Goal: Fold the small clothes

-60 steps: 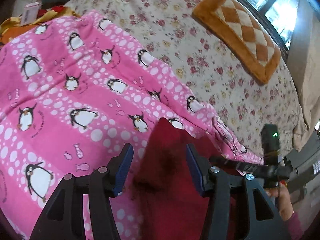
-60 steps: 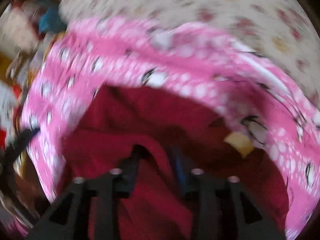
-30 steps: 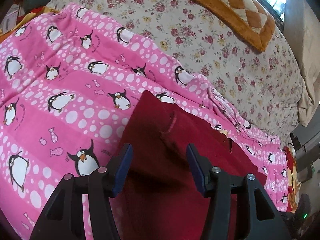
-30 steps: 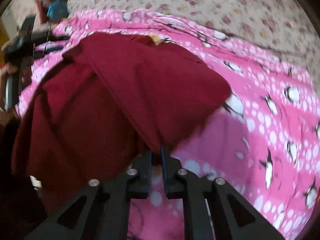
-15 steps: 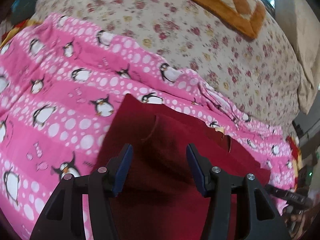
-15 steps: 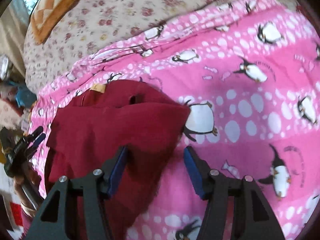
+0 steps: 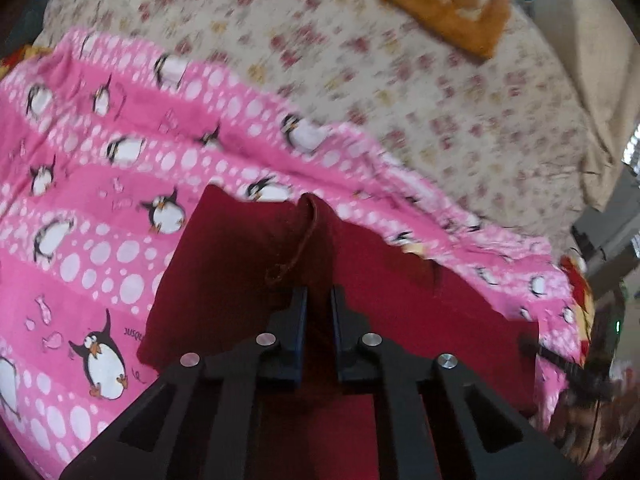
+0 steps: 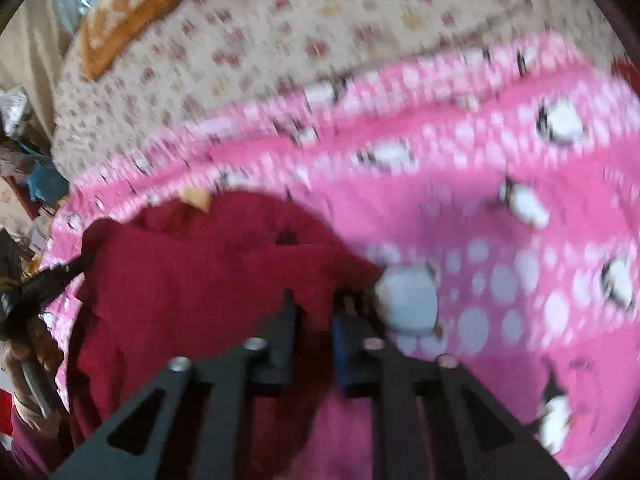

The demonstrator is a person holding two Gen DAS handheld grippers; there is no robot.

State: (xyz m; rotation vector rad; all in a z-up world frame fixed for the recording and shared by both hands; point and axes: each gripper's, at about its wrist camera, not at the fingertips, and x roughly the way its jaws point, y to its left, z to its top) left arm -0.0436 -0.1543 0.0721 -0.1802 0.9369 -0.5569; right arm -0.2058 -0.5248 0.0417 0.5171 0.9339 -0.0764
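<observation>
- Both hand-held grippers, spread wide half a second ago, have now closed: the left hand-held gripper (image 7: pixel 318 300) is clenched on a raised ridge of the dark red garment (image 7: pixel 400 312), and the right hand-held gripper (image 8: pixel 314 312) shows its fingers drawn close on the garment's edge near a white penguin print.
- I note heavy motion blur in the right wrist view; cloth appears to sit between the fingers there, so I judge it a grasp, with less certainty than on the left.
- I locate the garment lying on the pink penguin blanket (image 7: pixel 100 200), which is spread over the floral bedspread (image 7: pixel 360 60) of the bed. An orange checked cushion (image 7: pixel 440 0) lies well apart, toward the far side of the bed.
- Done so far, as I judge it: the garment is partly doubled over. One flap overlies the body of the cloth, and a seam stands up in a pinched fold at the left fingertips.
- Left to do, as I judge it: the outline is uneven and bulging, not a flat rectangle. At least one more fold, followed by flattening, remains.
- A tan label (image 8: pixel 196 198) shows at the garment's far edge.
- I place the task at roughly its middle stage.
</observation>
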